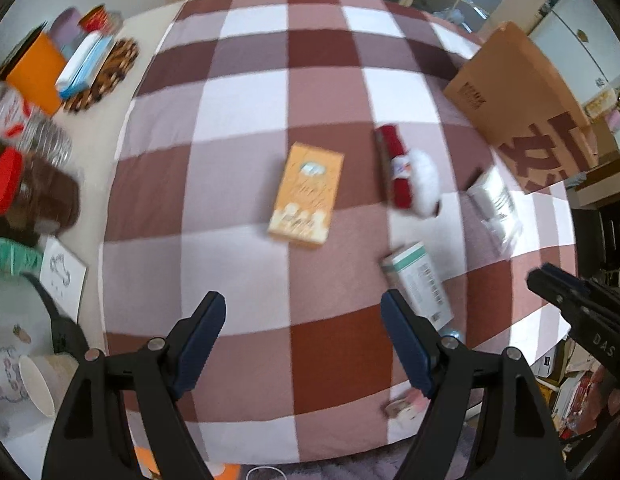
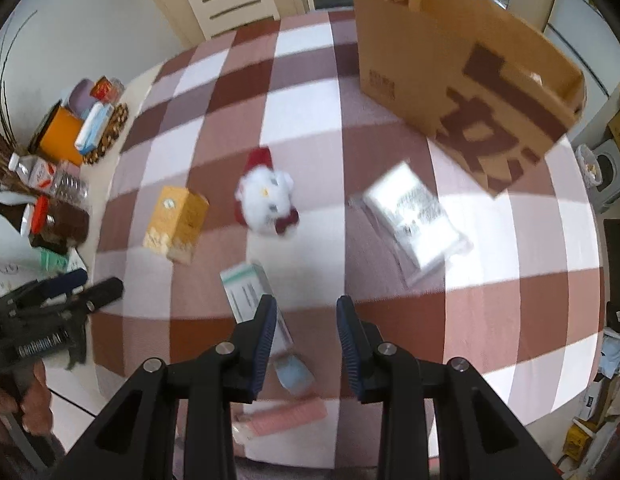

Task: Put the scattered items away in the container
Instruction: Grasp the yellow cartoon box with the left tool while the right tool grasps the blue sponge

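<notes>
Left-wrist view, left to right: left gripper (image 1: 302,312) at bottom centre, jaws spread wide, nothing between them; orange box (image 1: 308,194) mid-frame on the checkered cloth (image 1: 246,112); Santa plush (image 1: 409,176) right of it; teal-and-white box (image 1: 419,280) lower right; brown paper bag (image 1: 517,104) upper right. Right-wrist view: right gripper (image 2: 306,320) at bottom centre, jaws narrow but empty; clear plastic packet (image 2: 413,216) right of centre.

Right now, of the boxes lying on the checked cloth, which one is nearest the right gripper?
The white box with green trim, lying just by the right gripper. The orange box lies farther off to the left.
</notes>
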